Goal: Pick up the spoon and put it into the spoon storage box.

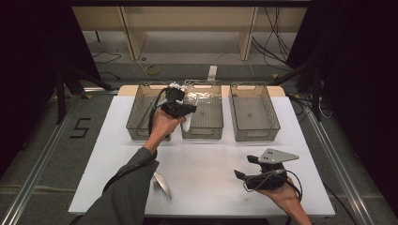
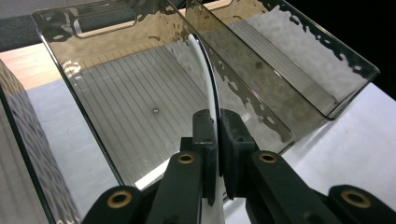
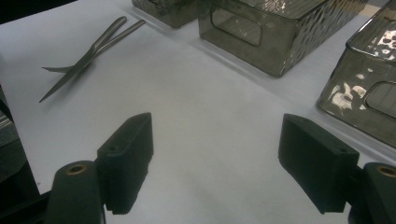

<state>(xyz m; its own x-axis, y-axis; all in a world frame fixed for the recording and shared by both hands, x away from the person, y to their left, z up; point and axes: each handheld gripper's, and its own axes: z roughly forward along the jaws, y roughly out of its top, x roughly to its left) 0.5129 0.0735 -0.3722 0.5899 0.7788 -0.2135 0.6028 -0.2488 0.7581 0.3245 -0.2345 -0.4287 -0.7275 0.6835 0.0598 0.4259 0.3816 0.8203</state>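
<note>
My left gripper [image 1: 190, 109] hovers over the near end of the middle smoky plastic bin [image 1: 202, 133] and is shut on a thin white curved utensil [image 1: 186, 124]. In the left gripper view the jaws [image 2: 217, 119] pinch the white utensil [image 2: 208, 79] edge-on; it arcs up over the floor of the middle bin [image 2: 135, 107]. Low at the table's front right, my right gripper [image 1: 245, 167] is open. Its jaws [image 3: 215, 125] stand wide apart over bare white tabletop, holding nothing.
The left bin [image 1: 134, 112] and right bin [image 1: 256, 133] flank the middle one at the back of the white table [image 1: 211, 159]. Metal scissors [image 1: 162, 183] [image 3: 86, 53] lie at the front, beside the person's left sleeve. Black drapes surround the table.
</note>
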